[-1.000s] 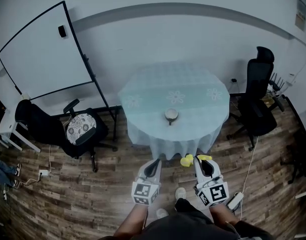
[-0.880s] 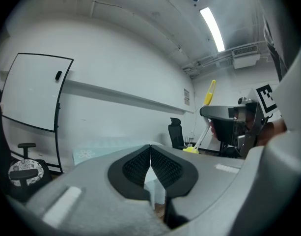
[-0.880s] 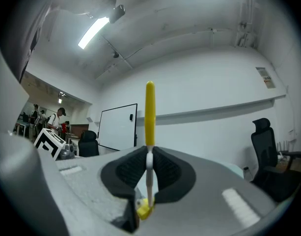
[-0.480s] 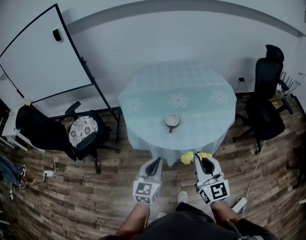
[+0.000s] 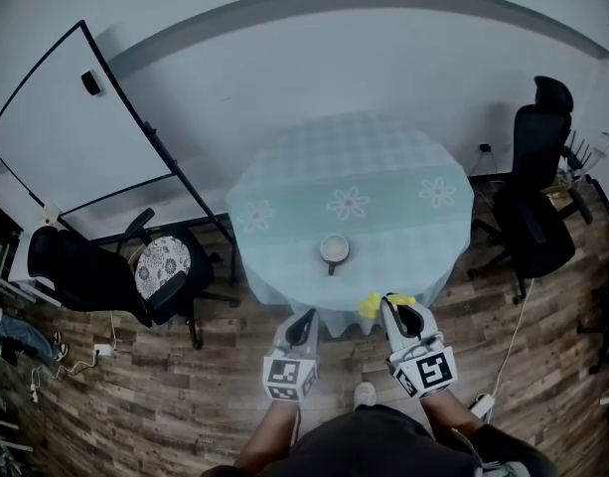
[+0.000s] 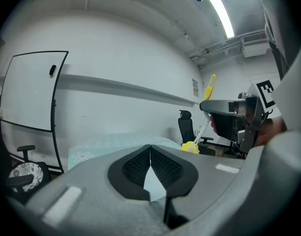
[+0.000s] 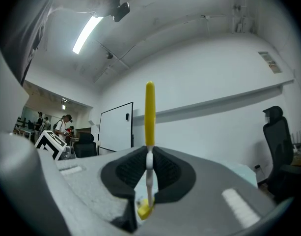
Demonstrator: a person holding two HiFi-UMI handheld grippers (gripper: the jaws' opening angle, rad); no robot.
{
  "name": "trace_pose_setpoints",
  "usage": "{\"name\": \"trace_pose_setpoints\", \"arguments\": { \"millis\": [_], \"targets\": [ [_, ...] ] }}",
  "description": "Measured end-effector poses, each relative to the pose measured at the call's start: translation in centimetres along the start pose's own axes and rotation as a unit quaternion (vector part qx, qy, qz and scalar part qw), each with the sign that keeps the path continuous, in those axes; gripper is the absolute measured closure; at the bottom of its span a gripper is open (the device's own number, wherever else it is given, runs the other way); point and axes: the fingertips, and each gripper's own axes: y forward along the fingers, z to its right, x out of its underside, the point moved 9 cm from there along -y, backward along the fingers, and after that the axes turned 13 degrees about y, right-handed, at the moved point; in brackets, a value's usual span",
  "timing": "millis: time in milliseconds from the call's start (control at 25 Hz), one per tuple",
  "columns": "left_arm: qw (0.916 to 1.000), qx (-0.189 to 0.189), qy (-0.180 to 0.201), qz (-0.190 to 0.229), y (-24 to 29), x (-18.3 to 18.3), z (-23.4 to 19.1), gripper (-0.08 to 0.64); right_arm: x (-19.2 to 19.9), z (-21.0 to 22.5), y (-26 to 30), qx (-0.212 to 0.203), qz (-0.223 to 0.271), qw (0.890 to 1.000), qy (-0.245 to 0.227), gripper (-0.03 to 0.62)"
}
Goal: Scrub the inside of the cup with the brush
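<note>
Cup (image 5: pixel 335 250) stands near the front edge of the round, pale-clothed desk (image 5: pixel 383 157), centre of the head view, handle toward me, nothing touching it. Brush (image 7: pixel 150 113) stands upright in my right claw (image 5: pixel 395 308), which is clamped on its white shaft, yellow grip above and yellow head below. That claw is lower centre-right, at the desk's near edge. Left claw (image 5: pixel 304 318) sits beside it, lower centre, pads pressed together on nothing. Both are apart from the cup. Whiteboard (image 5: pixel 66 127) upper left. Black office chair (image 5: pixel 537 207) right. Cushioned chair (image 5: pixel 163 266) left, on wood floor (image 5: pixel 185 396).
</note>
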Motion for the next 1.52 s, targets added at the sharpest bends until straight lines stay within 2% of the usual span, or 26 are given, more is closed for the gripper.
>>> {"name": "trace_pose_setpoints", "arguments": {
  "millis": [400,800,1200,1520],
  "targets": [
    [0.9995,-0.029,0.003,-0.014,4.2,-0.9,-0.7,0.554,0.1,4.6,2.4,-0.025,-0.022,0.999,0.013,0.555],
    [0.9988,-0.043,0.001,-0.022,6.6,-0.6,-2.7,0.554,0.5,6.0,5.2,-0.034,-0.021,0.999,0.02,0.555],
    [0.9997,-0.024,-0.002,-0.003,10.2,-0.6,-6.2,0.554,0.3,6.1,9.1,-0.02,-0.017,1.0,0.014,0.555],
    [0.9999,-0.001,0.003,0.017,13.6,-1.1,-10.6,0.554,-0.4,5.9,14.0,0.0,-0.004,1.0,-0.002,0.555]
  ]
}}
